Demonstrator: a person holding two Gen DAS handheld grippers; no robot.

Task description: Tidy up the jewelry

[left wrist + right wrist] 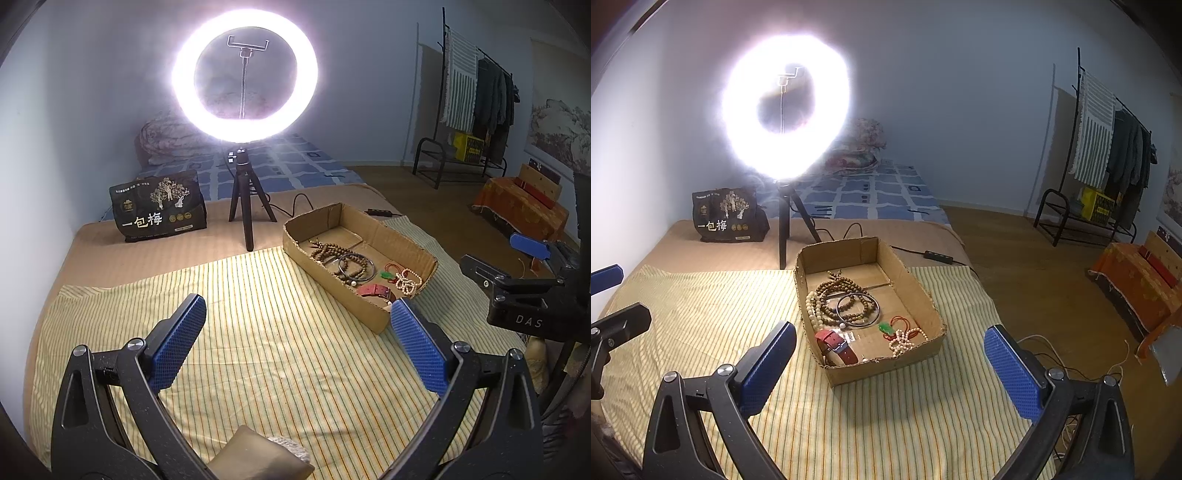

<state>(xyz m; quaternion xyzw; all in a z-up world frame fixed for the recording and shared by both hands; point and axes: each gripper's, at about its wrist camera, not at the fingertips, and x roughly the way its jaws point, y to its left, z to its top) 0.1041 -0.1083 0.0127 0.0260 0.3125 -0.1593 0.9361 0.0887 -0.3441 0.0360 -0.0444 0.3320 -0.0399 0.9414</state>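
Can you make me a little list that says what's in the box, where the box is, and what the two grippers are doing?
box: open cardboard box on the striped cloth
inside: brown bead strands, red-strap watch, green pendant, pale bead bracelet, dark bangle
left gripper: open, empty, over the cloth
right gripper: open, empty, facing the box
behind: lit ring light

We read "一包梅" in large pale characters on the black bag (pixel 159 210) beside the lamp tripod; its smaller print is illegible. "DAS" stands on the right gripper (pixel 529 320) body.
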